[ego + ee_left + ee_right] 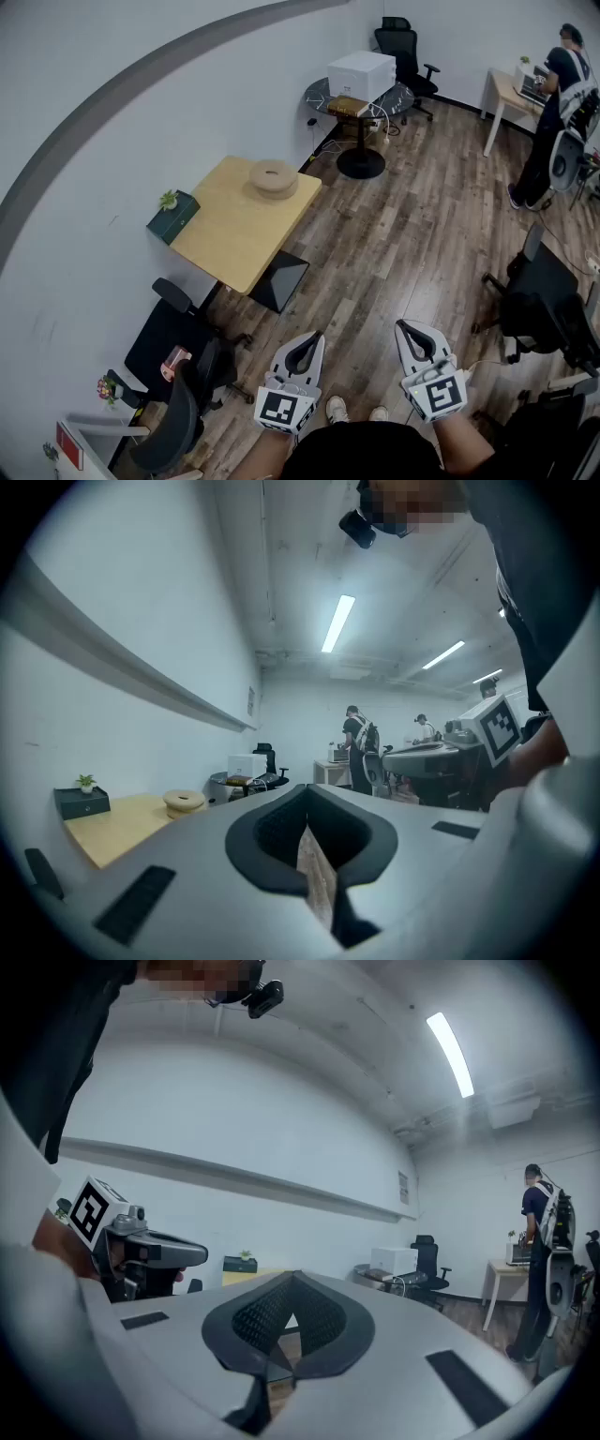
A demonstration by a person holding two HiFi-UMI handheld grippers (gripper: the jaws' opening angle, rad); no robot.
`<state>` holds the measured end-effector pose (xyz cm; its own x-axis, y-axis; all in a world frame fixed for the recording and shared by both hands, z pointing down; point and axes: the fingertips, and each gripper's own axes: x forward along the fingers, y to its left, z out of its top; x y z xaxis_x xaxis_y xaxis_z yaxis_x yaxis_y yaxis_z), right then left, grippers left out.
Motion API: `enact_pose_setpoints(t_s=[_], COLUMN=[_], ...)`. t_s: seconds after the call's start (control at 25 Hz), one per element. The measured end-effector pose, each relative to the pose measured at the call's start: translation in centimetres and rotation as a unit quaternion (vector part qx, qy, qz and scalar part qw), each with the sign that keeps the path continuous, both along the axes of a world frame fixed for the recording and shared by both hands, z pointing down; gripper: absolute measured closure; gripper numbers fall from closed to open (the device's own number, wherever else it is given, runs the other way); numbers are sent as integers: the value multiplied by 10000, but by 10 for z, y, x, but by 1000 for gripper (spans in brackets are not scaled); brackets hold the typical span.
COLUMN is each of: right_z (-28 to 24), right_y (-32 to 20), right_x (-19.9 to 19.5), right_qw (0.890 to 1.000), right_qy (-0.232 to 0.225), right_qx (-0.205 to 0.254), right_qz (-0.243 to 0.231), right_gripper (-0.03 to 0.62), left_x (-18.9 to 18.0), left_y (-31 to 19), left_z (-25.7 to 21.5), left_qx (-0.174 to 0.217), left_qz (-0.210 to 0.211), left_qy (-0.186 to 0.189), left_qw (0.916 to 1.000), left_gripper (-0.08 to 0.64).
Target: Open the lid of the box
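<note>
A round, pale wooden box [273, 177] with a lid sits at the far end of a light wooden table [234, 239]; it also shows in the left gripper view [184, 802]. A dark green box [172, 217] with a small plant on top stands at the table's wall-side corner. Both grippers are held low in front of the person, well away from the table. My left gripper [310, 339] and right gripper [405, 328] each have their tips together with nothing between them. In their own views the left gripper [306, 795] and right gripper [292, 1281] look shut and empty.
Black office chairs [178, 352] stand near the table's close end. A round dark table [361, 103] carries a white box further back. Another person [553, 112] stands at a desk at far right. More chairs [539, 305] sit to the right on the wood floor.
</note>
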<state>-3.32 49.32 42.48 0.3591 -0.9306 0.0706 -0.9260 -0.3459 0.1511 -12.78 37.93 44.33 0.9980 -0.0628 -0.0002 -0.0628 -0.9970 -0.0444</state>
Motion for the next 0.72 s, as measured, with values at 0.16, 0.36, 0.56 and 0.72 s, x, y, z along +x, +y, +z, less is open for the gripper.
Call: enact_pose_setpoints(t_s=[0.16,0.36,0.56,0.72], right_z=[-11,-15,-20,-14], right_y=[13,17,12,-1], right_x=[-10,-15,-6,-6], right_qw=[9999,9997,9992,9991], right_qy=[45,201,16,8], right_qx=[101,117,389,396], right_qz=[-2,-75,54,118], right_gripper=[574,574,572,571], left_x=[-12,-15,-14,-13], left_y=[14,21,14,0], left_z=[-12,-13,-12,-11], left_qx=[19,-14,-33,-55], left_qz=[-18,58,97,123], left_qy=[129,132,105,62], left_qw=[9999,9999,9999,9999], left_gripper=[541,541,541,541])
